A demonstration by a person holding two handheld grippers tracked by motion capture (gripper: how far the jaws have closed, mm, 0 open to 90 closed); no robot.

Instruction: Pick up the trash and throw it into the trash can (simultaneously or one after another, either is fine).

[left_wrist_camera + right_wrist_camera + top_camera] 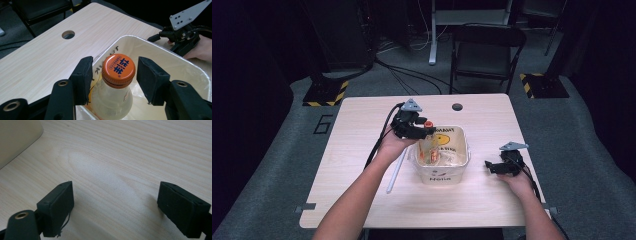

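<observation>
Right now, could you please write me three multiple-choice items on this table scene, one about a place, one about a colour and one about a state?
1. Where does the right gripper sit?
A. inside the tub
B. on the table right of the tub
C. on the chair

2. What colour is the clear plastic bottle's screw cap?
A. orange
B. green
C. white

3. How do the left gripper's jaws stand?
A. clamped on the cap
B. apart, either side of the cap
C. shut beside the tub

Answers: 1 B, it rests on the pale wooden table beside the cream plastic tub. 2 A, orange with blue print. 3 B, gaps show on both sides.
</observation>
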